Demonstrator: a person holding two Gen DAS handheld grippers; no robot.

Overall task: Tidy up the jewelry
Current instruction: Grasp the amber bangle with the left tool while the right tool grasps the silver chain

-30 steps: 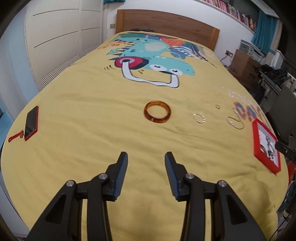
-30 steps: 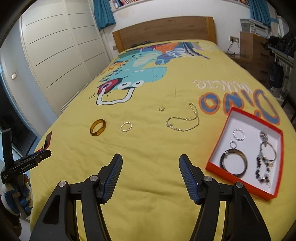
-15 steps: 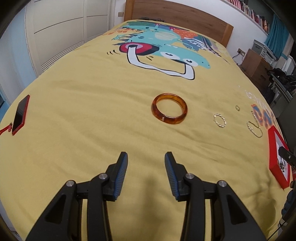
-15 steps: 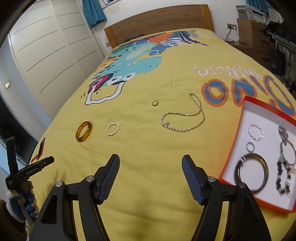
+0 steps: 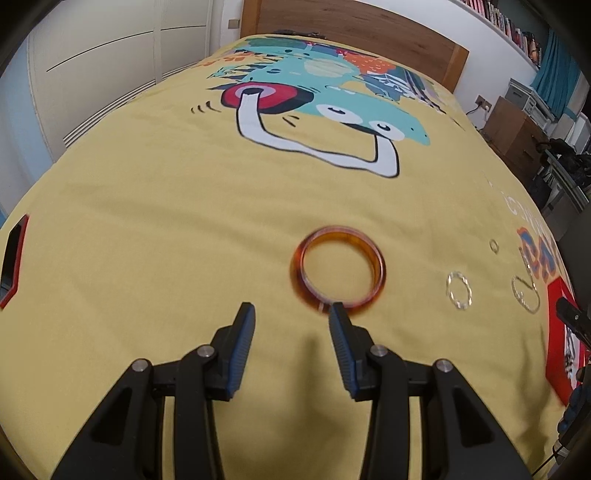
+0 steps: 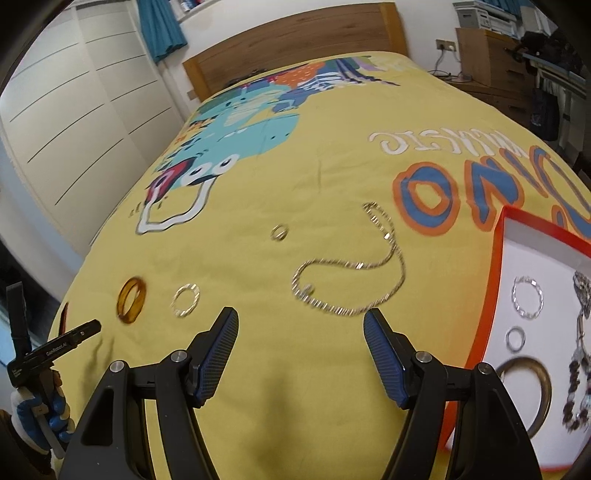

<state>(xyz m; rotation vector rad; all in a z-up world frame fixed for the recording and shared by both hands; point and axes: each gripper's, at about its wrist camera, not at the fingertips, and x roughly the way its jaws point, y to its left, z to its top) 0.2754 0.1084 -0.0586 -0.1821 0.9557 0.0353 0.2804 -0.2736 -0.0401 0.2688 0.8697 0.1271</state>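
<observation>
An amber bangle (image 5: 338,272) lies on the yellow bedspread (image 5: 147,221), just beyond my open, empty left gripper (image 5: 291,312); its right fingertip (image 5: 337,314) is at the bangle's near rim. The bangle also shows in the right wrist view (image 6: 131,300). A thin silver bangle (image 6: 185,300), a small ring (image 6: 279,232) and a silver chain (image 6: 354,273) lie ahead of my open, empty right gripper (image 6: 301,319). The red-rimmed white box (image 6: 495,280) at right holds several pieces of jewelry.
A red phone (image 5: 13,258) lies at the bed's left edge. The wooden headboard (image 6: 295,33) and white wardrobe doors (image 6: 74,110) stand beyond. Furniture and boxes (image 6: 487,55) stand to the right of the bed.
My left gripper has moved forward and down toward the amber bangle. My right gripper has moved forward toward the silver chain, with the box sliding to the right edge.
</observation>
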